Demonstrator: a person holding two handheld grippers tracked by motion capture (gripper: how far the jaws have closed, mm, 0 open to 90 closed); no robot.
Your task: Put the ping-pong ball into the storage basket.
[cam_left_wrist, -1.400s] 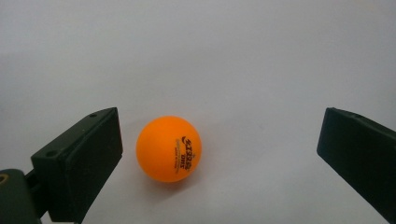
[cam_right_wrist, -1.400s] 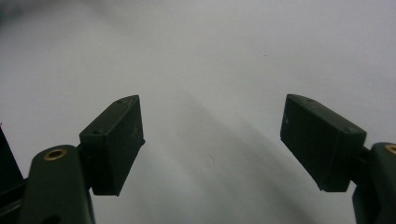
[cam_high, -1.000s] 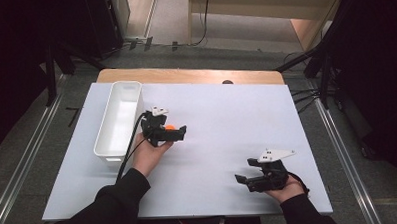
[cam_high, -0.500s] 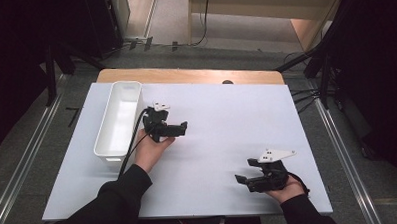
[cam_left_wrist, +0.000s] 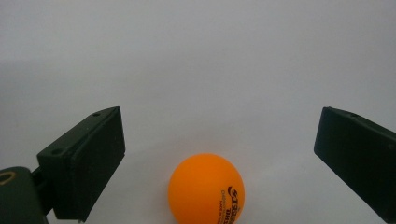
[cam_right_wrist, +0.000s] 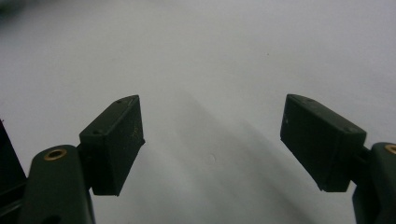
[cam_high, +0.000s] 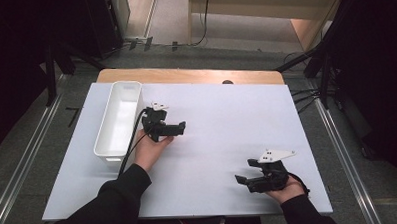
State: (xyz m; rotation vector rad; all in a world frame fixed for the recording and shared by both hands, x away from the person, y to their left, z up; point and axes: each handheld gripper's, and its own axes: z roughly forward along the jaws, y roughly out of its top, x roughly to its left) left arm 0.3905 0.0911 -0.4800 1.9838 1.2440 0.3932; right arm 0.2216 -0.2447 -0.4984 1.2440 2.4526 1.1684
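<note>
An orange ping-pong ball (cam_left_wrist: pixel 206 189) with dark print rests on the white table between the wide-apart jaws of my left gripper (cam_left_wrist: pixel 219 140), touching neither. From above, the left gripper (cam_high: pixel 179 126) is open just right of the white bin (cam_high: pixel 117 120), and its body hides the ball. My right gripper (cam_high: pixel 241 179) is low near the table's front right edge. It is open, and bare table shows between its jaws in the right gripper view (cam_right_wrist: pixel 212 126).
The long white bin is empty and lies lengthwise at the table's left. A wooden strip (cam_high: pixel 190 75) borders the table's far edge. Dark stands and cables ring the table on the floor.
One second ago the orange ball showed beside the left jaws from above; the left gripper has shifted slightly over it. The right gripper has stayed put.
</note>
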